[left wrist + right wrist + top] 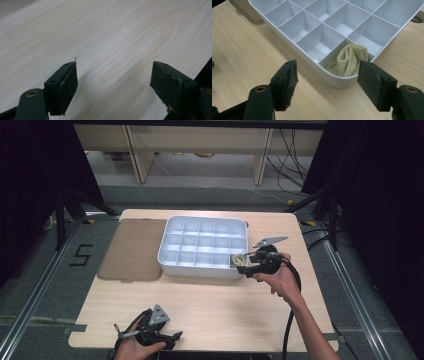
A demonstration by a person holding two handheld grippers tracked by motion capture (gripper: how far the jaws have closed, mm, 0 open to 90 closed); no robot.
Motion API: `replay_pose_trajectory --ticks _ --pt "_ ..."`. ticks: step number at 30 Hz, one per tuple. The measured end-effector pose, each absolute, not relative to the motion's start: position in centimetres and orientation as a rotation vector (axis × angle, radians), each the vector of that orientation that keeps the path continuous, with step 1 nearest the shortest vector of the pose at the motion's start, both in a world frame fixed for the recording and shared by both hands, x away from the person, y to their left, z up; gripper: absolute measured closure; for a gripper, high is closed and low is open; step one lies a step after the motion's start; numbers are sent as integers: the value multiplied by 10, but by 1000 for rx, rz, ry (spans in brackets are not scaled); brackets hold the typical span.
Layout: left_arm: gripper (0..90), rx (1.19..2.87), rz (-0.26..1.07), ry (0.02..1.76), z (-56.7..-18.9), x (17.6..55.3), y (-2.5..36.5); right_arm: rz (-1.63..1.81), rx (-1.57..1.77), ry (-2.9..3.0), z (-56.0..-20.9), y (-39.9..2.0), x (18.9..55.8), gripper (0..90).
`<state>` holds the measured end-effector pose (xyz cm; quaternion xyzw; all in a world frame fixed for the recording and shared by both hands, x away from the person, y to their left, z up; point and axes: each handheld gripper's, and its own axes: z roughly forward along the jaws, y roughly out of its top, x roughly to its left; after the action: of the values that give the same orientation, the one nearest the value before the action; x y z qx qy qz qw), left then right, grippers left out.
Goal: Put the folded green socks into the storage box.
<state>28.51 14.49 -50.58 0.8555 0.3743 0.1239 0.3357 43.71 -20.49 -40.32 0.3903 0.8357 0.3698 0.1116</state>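
The light wooden worktop [210,305] stands on a grey floor, with dark curtains at both sides and pale furniture legs behind. From the high view, a white tray [200,270] with many little boxes sits in the middle of the worktop, and a flat brown lid [132,250] lies just beside it on the left, likely taken off so things can go in. A rolled yellowish cloth [236,260] sits in the near right corner box of the tray. The right gripper [246,262] is held at that corner, just by the cloth, so I think the cloth has been put there to be stored. The left gripper [172,337] waits low at the near edge of the worktop, out of the way. On the floor to the left, black tape makes a "5" [81,255]. In the left gripper view, the jaws stand wide apart with nothing between them, over bare wood. In the right gripper view, the jaws are open too and touch nothing; the cloth [349,61] lies tucked in the corner box of the tray [287,40], a little past the jaws, and the other boxes look empty. I can read no brand or label on the tray, lid or cloth.
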Motion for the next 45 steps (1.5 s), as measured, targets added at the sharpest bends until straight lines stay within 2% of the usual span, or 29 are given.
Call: replay_pose_trajectory --ticks 45 --pt "210 2225 323 973 -505 284 144 1149 1152 2453 -429 -215 385 278"
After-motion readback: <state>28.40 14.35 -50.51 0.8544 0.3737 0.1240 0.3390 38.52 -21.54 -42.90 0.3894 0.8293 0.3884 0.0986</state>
